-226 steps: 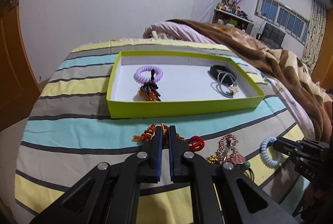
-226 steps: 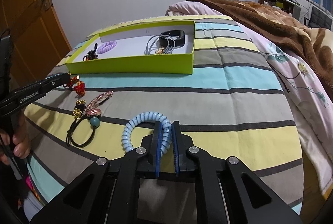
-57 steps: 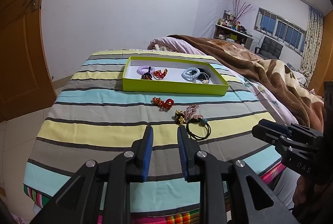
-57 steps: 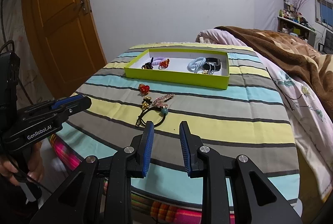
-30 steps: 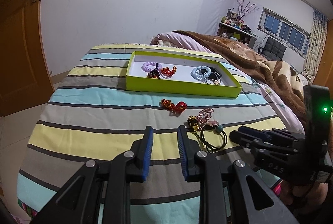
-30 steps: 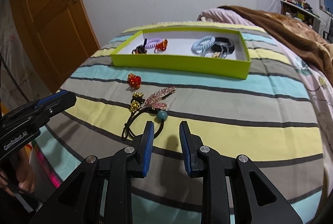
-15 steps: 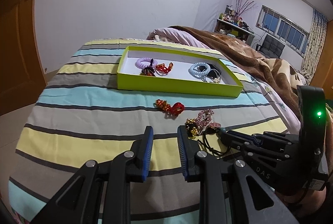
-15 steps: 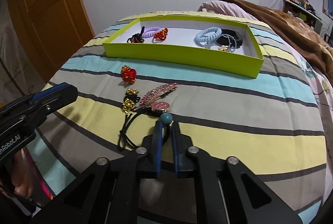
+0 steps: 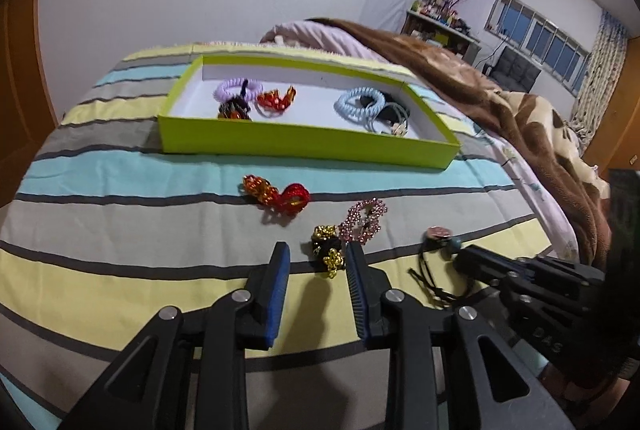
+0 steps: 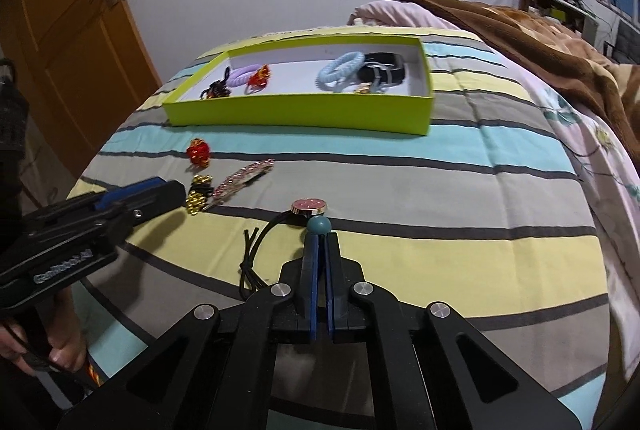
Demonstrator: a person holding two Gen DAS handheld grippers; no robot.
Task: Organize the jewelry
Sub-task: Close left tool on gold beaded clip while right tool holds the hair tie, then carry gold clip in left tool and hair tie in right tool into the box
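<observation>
Hair tie [image 10: 276, 230], low centre, is clamped by the right tool [image 10: 319, 250] for the box [image 10: 304, 116]; the left tool [image 9: 316, 262], just widened, brackets the gold clip [image 9: 330, 252].

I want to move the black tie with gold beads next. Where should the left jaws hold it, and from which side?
Grip the black tie with gold beads across its bunched black middle, between the two bead clusters. Come from the near side, angled down: the left gripper already stands open just before it. The pink sparkly clip lies close on its right, so avoid that side.
</observation>
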